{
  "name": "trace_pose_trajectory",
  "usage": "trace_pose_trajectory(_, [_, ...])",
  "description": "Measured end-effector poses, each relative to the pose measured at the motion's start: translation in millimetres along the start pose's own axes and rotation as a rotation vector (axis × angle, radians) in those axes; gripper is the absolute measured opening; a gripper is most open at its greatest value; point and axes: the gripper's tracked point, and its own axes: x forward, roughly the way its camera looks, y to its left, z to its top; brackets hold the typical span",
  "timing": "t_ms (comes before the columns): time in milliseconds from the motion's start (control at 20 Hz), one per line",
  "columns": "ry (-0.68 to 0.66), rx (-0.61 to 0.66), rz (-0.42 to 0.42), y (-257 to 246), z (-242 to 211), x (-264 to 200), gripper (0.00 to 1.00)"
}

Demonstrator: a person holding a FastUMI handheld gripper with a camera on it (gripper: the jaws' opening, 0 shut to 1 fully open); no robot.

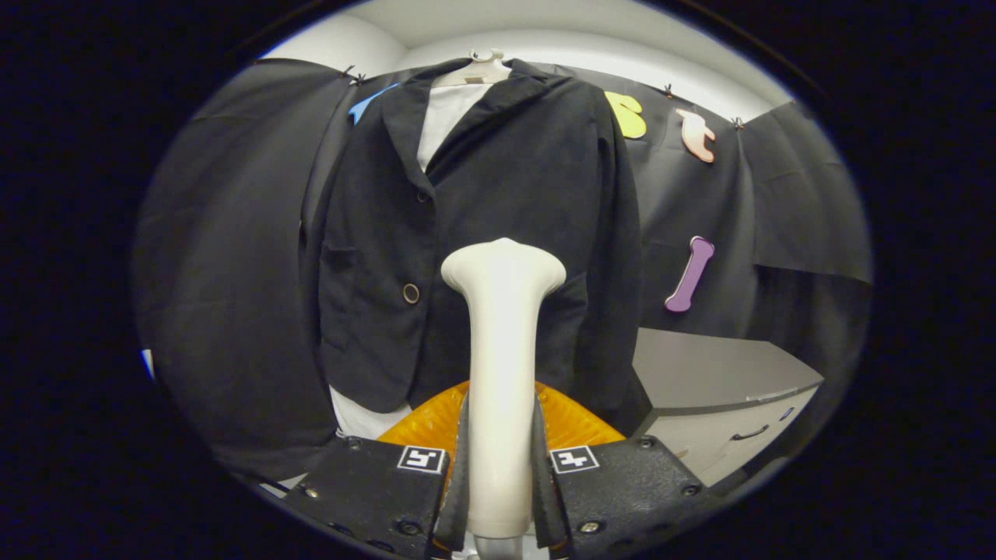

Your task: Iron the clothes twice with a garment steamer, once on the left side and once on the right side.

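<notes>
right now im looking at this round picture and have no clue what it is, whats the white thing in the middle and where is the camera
The camera rides on a handheld gripper, a two-fingered clamp that a person carries, and it looks forward along the fingers, so the picture is the tool's own view. A fisheye lens makes it round and bent.

The two fingers rise from the bottom and are shut on the white thing, a garment steamer: its handle sits between them and its wide head stands up ahead of them.

Beyond the steamer head hangs a dark jacket on a pale hanger, with a white shirt under it. Whether the head touches the cloth cannot be told from here.

Just past the fingers is something orange and ribbed; what it is, I cannot tell. Beside the jacket stands a grey cabinet with a drawer.
</notes>
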Motion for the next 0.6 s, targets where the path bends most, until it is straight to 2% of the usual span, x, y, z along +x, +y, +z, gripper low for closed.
trace_pose_trajectory(300, [0.051, -0.032, 0.022, 6.5, -29.9, -5.8, 0.36])
trace_pose_trajectory(600, [0.174, -0.037, 0.064, 9.3, -80.3, -6.7, 0.36])
